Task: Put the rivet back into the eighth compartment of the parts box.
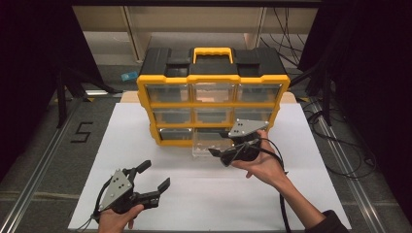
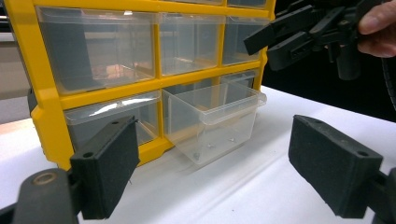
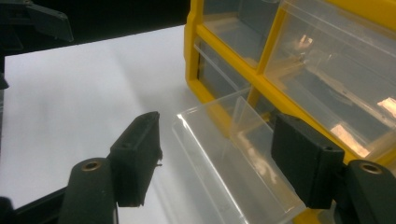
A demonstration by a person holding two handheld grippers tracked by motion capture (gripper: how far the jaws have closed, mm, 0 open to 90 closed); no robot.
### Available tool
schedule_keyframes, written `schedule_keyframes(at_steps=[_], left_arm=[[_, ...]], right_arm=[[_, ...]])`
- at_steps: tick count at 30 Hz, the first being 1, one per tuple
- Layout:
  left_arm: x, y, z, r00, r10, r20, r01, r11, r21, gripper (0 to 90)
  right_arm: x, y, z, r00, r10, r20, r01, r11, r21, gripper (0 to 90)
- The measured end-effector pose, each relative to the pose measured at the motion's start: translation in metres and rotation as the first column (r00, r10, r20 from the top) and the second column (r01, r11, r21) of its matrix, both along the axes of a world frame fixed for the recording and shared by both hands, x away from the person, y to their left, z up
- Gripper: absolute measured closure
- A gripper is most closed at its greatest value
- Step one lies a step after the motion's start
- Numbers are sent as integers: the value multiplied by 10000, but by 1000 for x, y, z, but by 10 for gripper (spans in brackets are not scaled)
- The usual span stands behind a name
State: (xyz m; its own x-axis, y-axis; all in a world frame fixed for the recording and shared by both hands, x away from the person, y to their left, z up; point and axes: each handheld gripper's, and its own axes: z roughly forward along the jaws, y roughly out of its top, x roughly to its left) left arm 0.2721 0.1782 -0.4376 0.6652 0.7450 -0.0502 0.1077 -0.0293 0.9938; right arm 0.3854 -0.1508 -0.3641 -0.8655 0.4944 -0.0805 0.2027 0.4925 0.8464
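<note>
Straddling the pulled-out clear drawer [image 3: 233,154] of the yellow organizer [image 1: 212,80], right gripper [image 3: 219,163] fingers gape empty, left gripper [image 1: 154,175] open too; sloppy closing could yank it free.

We look along our right gripper [image 3: 215,154] at the clear drawer [image 3: 233,163], pulled out from the bottom row of the yellow organizer [image 3: 261,84]; our two black fingers [image 3: 137,158] stand apart, one on each side of the drawer's front wall, the right one close against the yellow frame; whether either touches the plastic we cannot tell; the white table [image 3: 93,84] spreads to the left; the other closed drawers [image 3: 336,60] sit above.
</note>
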Motion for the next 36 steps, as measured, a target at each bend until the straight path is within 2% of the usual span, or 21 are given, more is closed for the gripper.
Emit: schedule_keyframes(at_steps=[16,17,20,22,26,27,29,30,34,35,36], left_arm=[[0,0,0,10000,-22,30,22,10000,9,162],[0,0,0,10000,-22,20,22,10000,11,162],[0,0,0,10000,-25,25,25,10000,5,162],[0,0,0,10000,-25,20,25,10000,-1,162],[0,0,0,10000,-29,24,29,10000,-2,162],[0,0,0,10000,-26,23,26,10000,-6,162],[0,0,0,10000,-29,21,29,10000,0,162],[0,0,0,10000,-29,18,29,10000,-3,162],[0,0,0,10000,-31,26,31,10000,-3,162],[0,0,0,10000,-27,25,27,10000,-11,162],[0,0,0,10000,-27,31,27,10000,-10,162]], right_arm=[[-15,-12,-7,10000,8,-86,-4,9991,431,323],[-15,-13,-8,10000,20,46,-22,9989,459,319],[-18,-15,-10,9999,-86,-125,93,9983,572,310],[-18,-18,-12,9999,-136,-19,137,9976,682,302],[-21,-22,-14,9998,-171,-127,180,9971,733,291],[-21,-22,-15,9998,-218,7,216,9965,813,291],[-23,-24,-15,9997,-216,-118,226,9956,907,289],[-24,-25,-15,9997,-225,13,222,9956,912,289],[-27,-28,-16,9996,-239,-123,250,9948,992,289],[-27,-28,-17,9997,-243,36,238,9941,1058,289],[-28,-29,-17,9998,-209,-46,213,9944,1032,288]])
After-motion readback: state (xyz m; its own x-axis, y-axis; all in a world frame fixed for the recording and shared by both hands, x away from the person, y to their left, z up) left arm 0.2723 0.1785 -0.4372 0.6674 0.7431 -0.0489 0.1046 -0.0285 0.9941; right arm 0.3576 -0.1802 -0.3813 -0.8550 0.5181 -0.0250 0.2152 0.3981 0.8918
